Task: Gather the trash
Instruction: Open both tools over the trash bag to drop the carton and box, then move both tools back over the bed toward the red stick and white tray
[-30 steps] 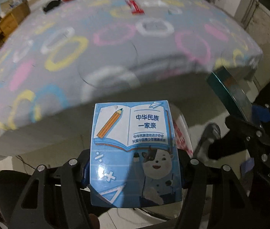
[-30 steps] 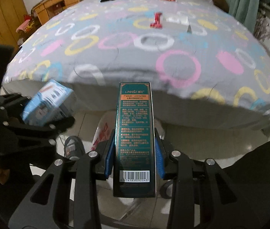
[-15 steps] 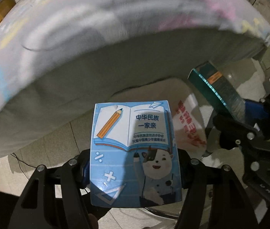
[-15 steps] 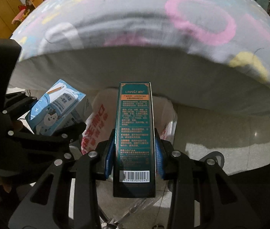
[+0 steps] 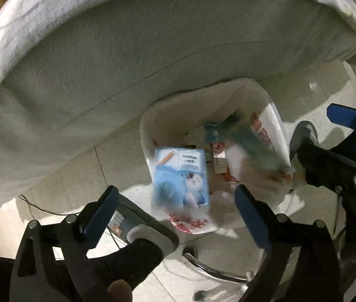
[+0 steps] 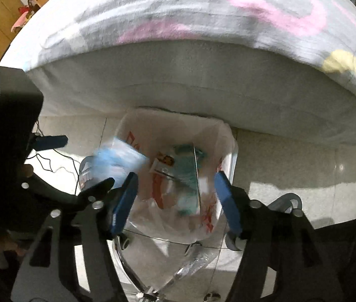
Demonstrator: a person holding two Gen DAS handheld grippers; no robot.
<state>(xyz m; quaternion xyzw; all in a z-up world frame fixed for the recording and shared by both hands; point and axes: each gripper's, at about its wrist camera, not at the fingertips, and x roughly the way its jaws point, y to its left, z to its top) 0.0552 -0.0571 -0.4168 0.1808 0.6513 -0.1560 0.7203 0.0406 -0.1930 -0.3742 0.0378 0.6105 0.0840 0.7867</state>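
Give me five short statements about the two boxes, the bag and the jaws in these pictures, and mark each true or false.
1. The left gripper presses its jaws on the blue box. False: the jaws are opening and the blurred box is loose between them, over the bag.
2. The green box is clear of the right gripper. True: its jaws are opening and the pads stand off it.
3. The bag's mouth is open. True.
4. The bag lies on the bed. False: it is on the floor beside the bed.
5. The bag is plain black. False: it is white with red print.
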